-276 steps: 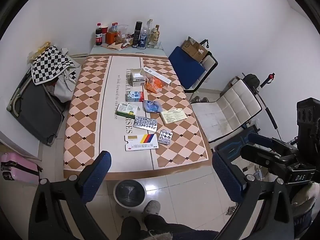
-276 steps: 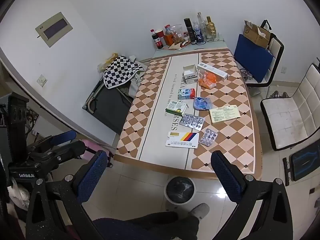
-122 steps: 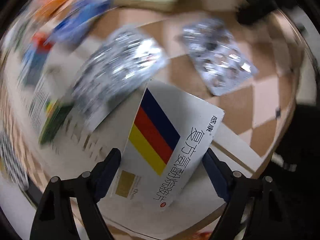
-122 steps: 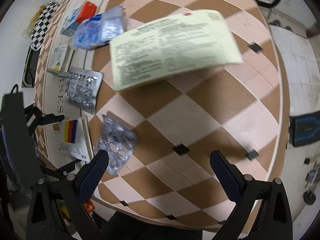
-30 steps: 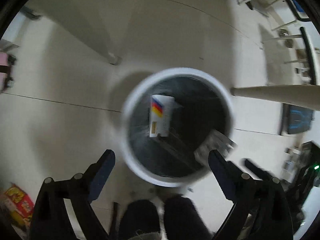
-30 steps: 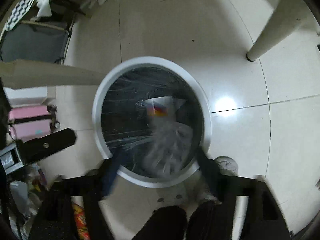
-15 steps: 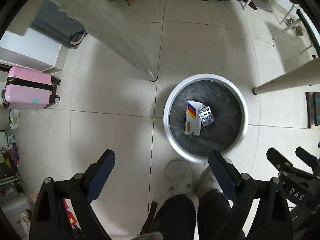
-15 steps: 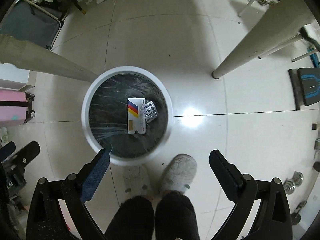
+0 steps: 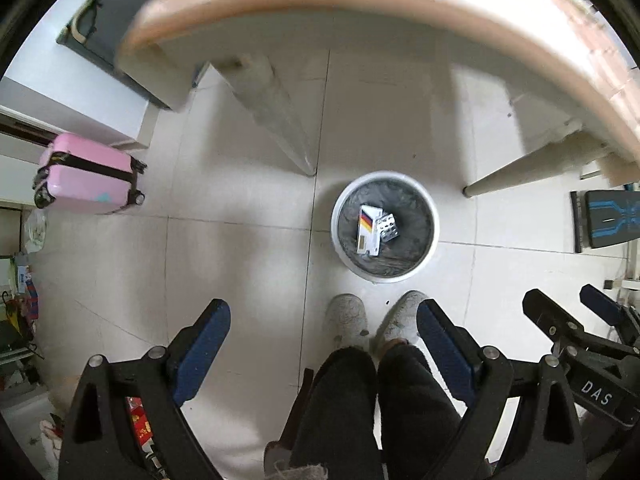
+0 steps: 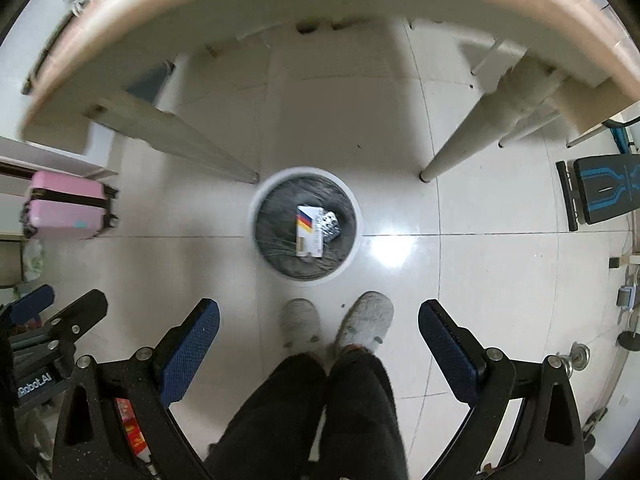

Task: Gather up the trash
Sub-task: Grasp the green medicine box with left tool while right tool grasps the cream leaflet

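Inside the white bin [image 9: 430,222], a medicine box [image 9: 369,230] lies flat with a blister pack [image 9: 388,227] touching its edge. Both look light; the foil pack probably flexes, so edge grips suit. Above the bin, left gripper [image 9: 323,334] and right gripper [image 10: 319,330] stand spread, empty.

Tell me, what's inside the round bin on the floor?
Inside the bin lie a striped medicine box and a silver pill sheet beside it. Anything beneath them is hidden.
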A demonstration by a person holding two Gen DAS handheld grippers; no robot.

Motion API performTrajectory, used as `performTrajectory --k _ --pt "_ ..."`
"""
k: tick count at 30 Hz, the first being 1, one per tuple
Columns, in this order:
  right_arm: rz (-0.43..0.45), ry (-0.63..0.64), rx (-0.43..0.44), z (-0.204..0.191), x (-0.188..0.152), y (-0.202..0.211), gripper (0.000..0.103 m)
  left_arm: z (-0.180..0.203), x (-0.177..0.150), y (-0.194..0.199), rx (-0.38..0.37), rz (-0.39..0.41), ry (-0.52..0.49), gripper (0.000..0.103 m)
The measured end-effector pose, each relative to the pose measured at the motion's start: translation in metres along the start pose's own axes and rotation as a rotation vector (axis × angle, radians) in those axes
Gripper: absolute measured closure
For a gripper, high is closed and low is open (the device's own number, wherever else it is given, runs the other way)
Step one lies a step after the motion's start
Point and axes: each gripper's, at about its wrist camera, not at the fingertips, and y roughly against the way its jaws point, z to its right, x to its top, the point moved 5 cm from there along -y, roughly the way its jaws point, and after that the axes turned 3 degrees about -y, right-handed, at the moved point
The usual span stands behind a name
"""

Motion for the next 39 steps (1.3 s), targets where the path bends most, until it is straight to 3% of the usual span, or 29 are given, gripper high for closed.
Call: performTrajectory --k 7,11,15,20,28,33,39 --pt "0.095 -0.078 0.09 -0.019 0.032 0.122 0.002 -0.016 0.05 0.108 0.001 0.158 0.007 0.008" --pt "0.167 -0.128 0.123 -0.012 0.079 0.181 0.002 -0.014 0.098 0.14 -0.003 0.214 0.056 0.008" --pt "0.207 -0.187 0.121 0.019 0.141 0.213 0.002 0.004 0.157 0.156 -0.018 0.234 0.09 0.008" --pt "0.197 -0.386 0.146 0.091 0.234 0.21 0.002 0.037 0.248 0.141 -0.086 0.157 0.198 0.008" --pt "0.15 -0.677 0.115 0.194 0.395 0.146 0.002 0.065 0.386 0.08 -0.165 -0.026 0.457 0.009" --pt "0.07 -0.774 0.11 0.216 0.447 0.1 0.002 0.07 0.437 0.045 -0.211 -0.125 0.593 0.009" --pt "-0.018 -0.85 0.088 0.214 0.477 0.069 0.002 0.072 0.464 0.005 -0.226 -0.249 0.71 0.009"
